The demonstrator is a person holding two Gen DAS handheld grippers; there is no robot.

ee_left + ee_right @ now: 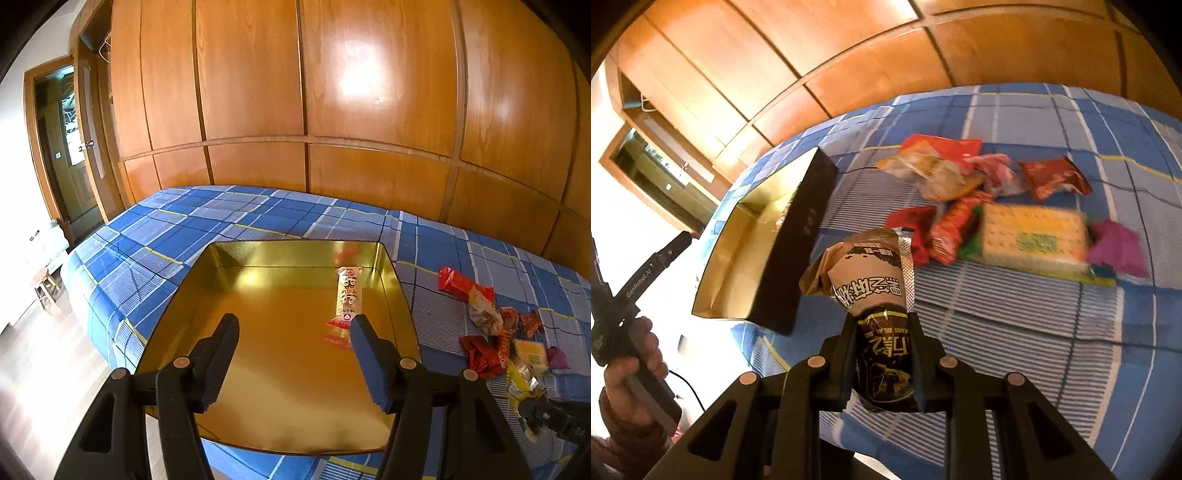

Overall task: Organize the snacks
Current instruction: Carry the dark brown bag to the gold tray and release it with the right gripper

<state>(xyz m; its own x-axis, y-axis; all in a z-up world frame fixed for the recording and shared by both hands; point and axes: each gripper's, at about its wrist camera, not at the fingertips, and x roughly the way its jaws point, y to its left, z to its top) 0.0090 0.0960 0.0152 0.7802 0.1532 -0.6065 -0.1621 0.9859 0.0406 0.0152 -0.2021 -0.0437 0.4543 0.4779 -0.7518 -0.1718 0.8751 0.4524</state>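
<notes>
**Brown snack packet clamped in our right gripper, gold tin waiting on the bed**

In the right wrist view, our right gripper (882, 325) sits at the lower centre of the frame, its jaws closed tight around the dark lower half of a brown and beige foil snack packet (871, 280) printed with Chinese characters. The packet stands up from the jaws, its crimped top toward the middle of the frame, held above the blue plaid bedspread (997, 325).

To the upper right of the packet lies a loose heap of wrapped snacks (979, 206) on the bedspread: red and brown wrappers, a pale yellow cracker pack (1034, 236) and a magenta wrapper (1115, 251), all blurred. At left of that frame we see the shallow square gold tin (738, 251) with its dark outer wall, and a hand (631, 365) gripping the other tool at the left edge.

In the left wrist view, our left gripper (293, 325) hovers at lower centre with its jaws spread wide and nothing between them, over the gold tin (288, 369). A long red and white snack bar (347, 295) lies inside the tin near its right wall. Behind the bed rise glossy wooden wardrobe doors (332, 92).
</notes>
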